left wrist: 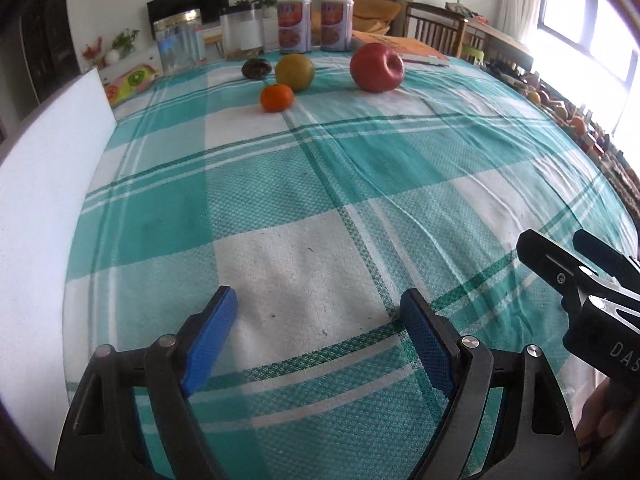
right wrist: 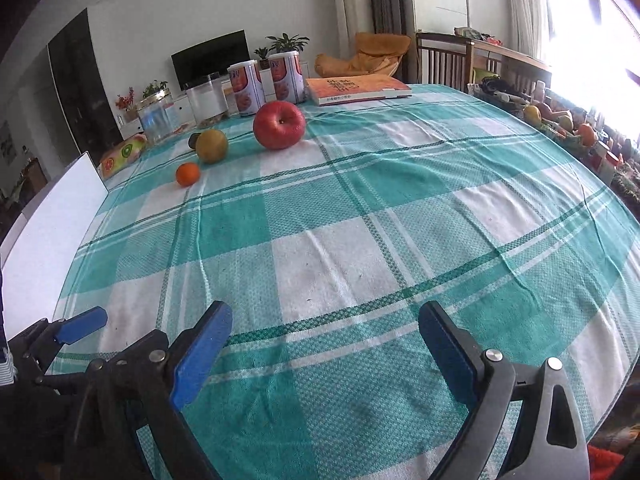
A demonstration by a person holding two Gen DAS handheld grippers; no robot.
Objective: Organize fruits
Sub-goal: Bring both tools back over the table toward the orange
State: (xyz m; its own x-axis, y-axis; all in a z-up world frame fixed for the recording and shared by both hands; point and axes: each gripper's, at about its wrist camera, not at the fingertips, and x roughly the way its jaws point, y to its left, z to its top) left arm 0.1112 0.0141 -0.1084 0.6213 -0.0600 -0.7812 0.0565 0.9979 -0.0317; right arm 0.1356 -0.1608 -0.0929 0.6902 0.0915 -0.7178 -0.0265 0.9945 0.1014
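Several fruits sit at the far side of the checked tablecloth: a red apple (left wrist: 377,67) (right wrist: 279,125), a yellow-green pear (left wrist: 295,72) (right wrist: 211,145), a small orange tangerine (left wrist: 277,97) (right wrist: 187,174) and a dark round fruit (left wrist: 254,68) (right wrist: 194,140) behind the pear. My left gripper (left wrist: 320,312) is open and empty, low over the near part of the cloth, far from the fruits. My right gripper (right wrist: 326,326) is open and empty too, beside the left one. The right gripper shows in the left wrist view (left wrist: 560,252).
Two printed cans (left wrist: 312,24), a clear jar (left wrist: 180,42), a clear container (left wrist: 242,36) and an orange book (right wrist: 356,88) stand behind the fruits. A white board (left wrist: 44,200) lies along the table's left edge. A fruit-print pouch (right wrist: 122,156) lies far left. Clutter lines the right edge.
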